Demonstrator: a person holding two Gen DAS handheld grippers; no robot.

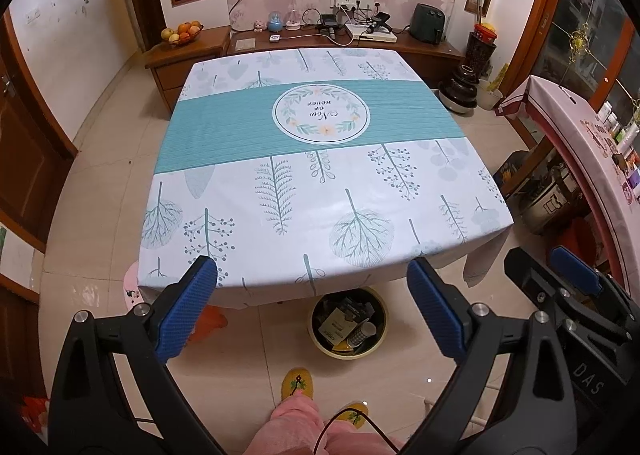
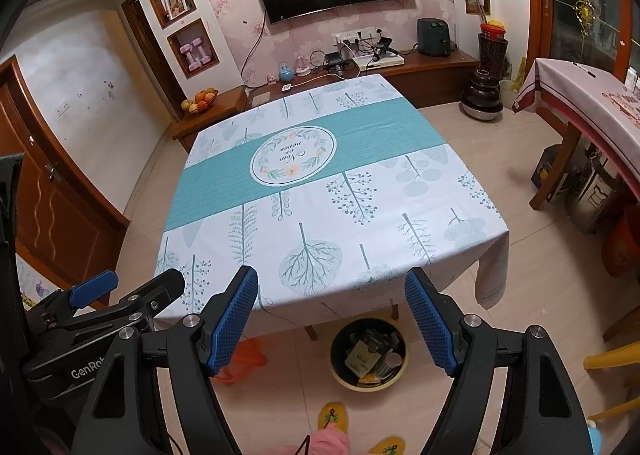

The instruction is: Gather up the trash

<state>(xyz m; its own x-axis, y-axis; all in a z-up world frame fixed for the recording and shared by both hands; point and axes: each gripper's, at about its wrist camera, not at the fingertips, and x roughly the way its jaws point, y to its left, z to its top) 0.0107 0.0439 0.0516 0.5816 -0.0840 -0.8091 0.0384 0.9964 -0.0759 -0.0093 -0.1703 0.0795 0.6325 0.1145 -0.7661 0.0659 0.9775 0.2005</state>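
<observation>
All the trash I can find sits in the waste bin [image 1: 347,322] on the floor, tucked just under the near edge of the table [image 1: 320,191]; the tablecloth itself carries nothing. In the bin I make out flat cardboard packets, a small white cup and some wrappers. I judge these light and easily crushed, the card stiff enough to pinch by an edge, the cup best taken at its rim. The bin looks like rigid plastic with a yellowish lip, and that lip is where I would grip it if it needs moving.

My left gripper [image 1: 312,307] hangs over the near edge with its blue pads wide apart and nothing between them. My right gripper [image 2: 332,319] is the same: jaws well open, empty, touching nothing, the bin visible below between the fingers.
</observation>
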